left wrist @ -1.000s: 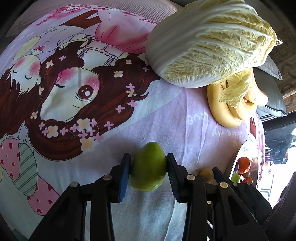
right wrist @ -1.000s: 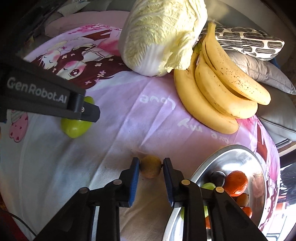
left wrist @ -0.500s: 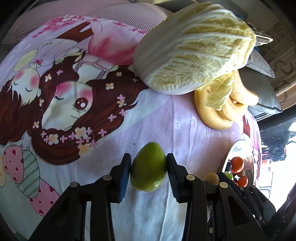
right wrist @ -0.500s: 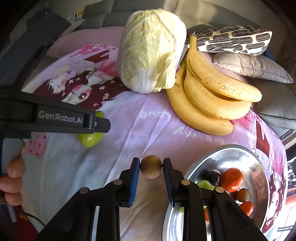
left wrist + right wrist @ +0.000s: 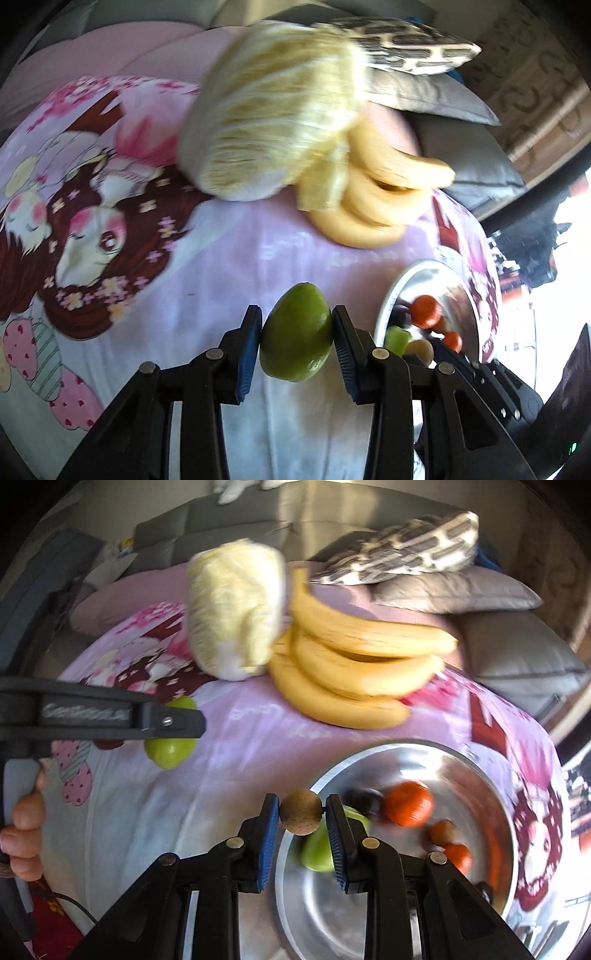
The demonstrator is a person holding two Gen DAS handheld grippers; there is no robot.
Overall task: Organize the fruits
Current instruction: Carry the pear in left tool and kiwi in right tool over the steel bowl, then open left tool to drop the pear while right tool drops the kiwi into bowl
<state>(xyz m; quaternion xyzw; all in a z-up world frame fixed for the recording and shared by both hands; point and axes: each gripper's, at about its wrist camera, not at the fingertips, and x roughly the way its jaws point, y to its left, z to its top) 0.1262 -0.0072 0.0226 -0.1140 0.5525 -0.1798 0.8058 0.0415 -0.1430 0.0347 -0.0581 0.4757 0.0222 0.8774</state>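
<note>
The left gripper [image 5: 296, 334] pinches a green fruit [image 5: 296, 332] between its blue-padded fingers [image 5: 248, 345], the pads pressed on both sides of it. The fruit hangs clear of the bed sheet [image 5: 229, 266], a pink sheet printed with a cartoon girl. From the right wrist view the same fruit [image 5: 170, 734] shows partly behind the left gripper's black body, and the person's hand [image 5: 24, 830] holding that gripper's handle sits at the left edge.

The right gripper [image 5: 300, 812] pinches a small round brown fruit [image 5: 300, 811] between its fingers [image 5: 269, 830], which stand close together on it. The fruit is held just over the near left rim of a metal bowl [image 5: 476, 775] that rests on the sheet. In the bowl lie an orange [image 5: 409, 803], a dark fruit [image 5: 364, 799], a green fruit partly hidden behind the right finger, a small brown fruit [image 5: 442, 830] and a smaller orange one [image 5: 457, 856].

Farther back on the bed, a cabbage [image 5: 234, 605] lies touching a bunch of bananas [image 5: 354, 664] on its right. Behind them sit a grey cushion [image 5: 454, 590] with a patterned cushion [image 5: 402, 550] on top of it. Both views are blurred, so fine detail on the bowl's contents is unclear.
</note>
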